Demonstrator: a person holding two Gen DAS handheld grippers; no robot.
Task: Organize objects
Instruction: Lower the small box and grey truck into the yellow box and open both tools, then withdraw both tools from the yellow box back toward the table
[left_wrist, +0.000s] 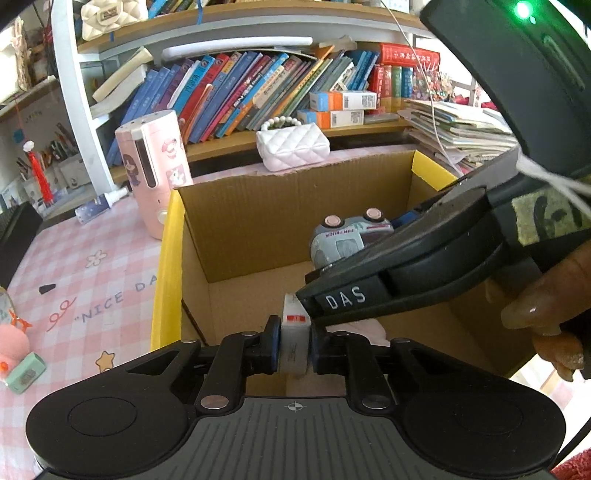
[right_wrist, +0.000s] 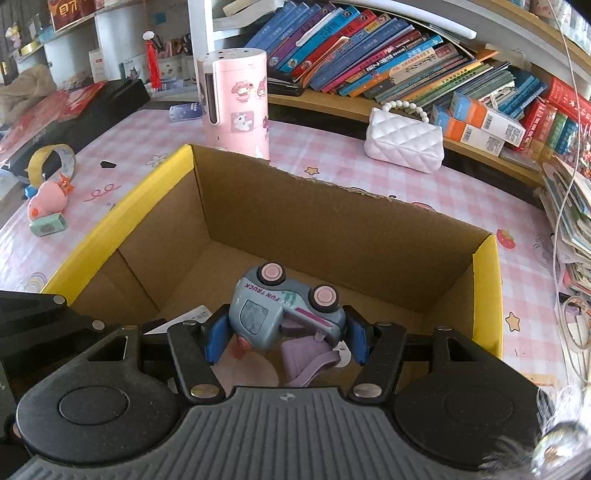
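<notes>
While clamped on its side, grey toy truck (right_wrist: 284, 314), pink wheels, magenta lettering.

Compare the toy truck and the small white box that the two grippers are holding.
The toy truck is grey-blue with pink wheels and rounded; the small white box is white, flat-sided, with a red mark. The truck lies tipped, wheels up; the box stands on a narrow side. The truck spreads the right gripper jaws wide; the box leaves the left gripper jaws narrow. Both are gripped over the cardboard box.
</notes>
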